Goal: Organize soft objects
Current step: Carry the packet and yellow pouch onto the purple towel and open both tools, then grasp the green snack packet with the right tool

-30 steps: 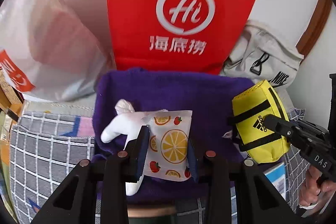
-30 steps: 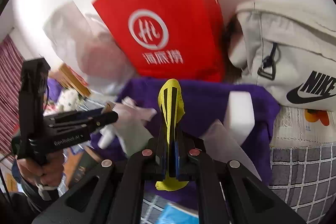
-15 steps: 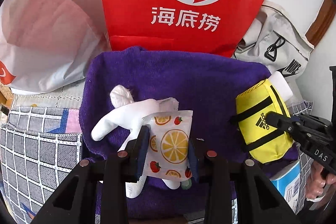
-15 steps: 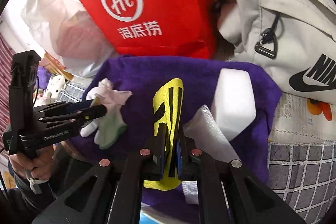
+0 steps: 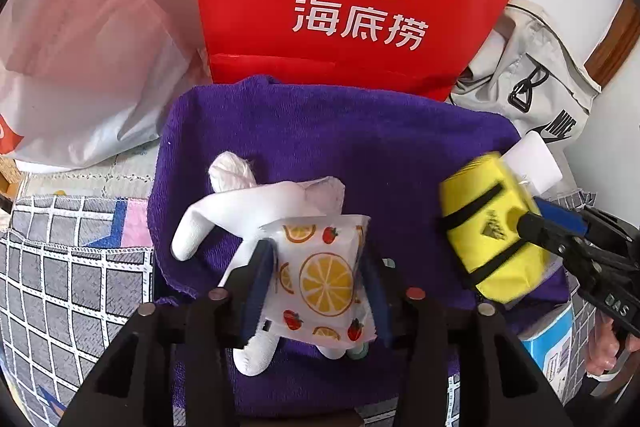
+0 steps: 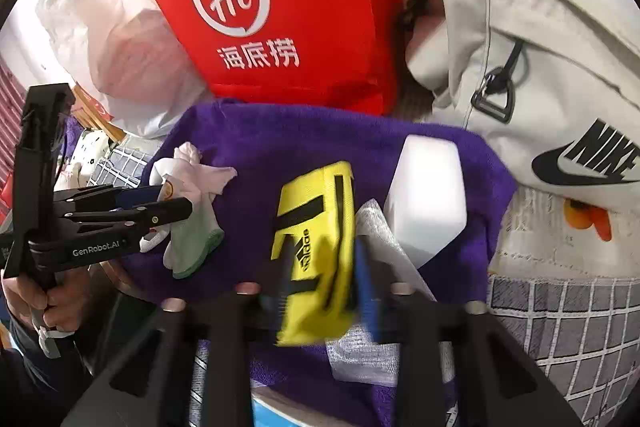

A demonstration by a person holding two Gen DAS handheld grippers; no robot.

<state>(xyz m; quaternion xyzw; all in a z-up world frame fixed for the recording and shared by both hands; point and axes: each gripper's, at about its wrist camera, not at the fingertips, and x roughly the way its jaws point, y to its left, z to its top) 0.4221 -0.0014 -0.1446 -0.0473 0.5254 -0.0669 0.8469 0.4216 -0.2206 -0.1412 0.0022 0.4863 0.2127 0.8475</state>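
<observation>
Purple towel underlies left gripper clamping fruit-print pouch.

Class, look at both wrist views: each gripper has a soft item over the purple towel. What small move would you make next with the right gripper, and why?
Probably back the right gripper away: its jaws look spread wider than the yellow Adidas pouch, which seems to lie on the purple towel beside the white foam block.
</observation>
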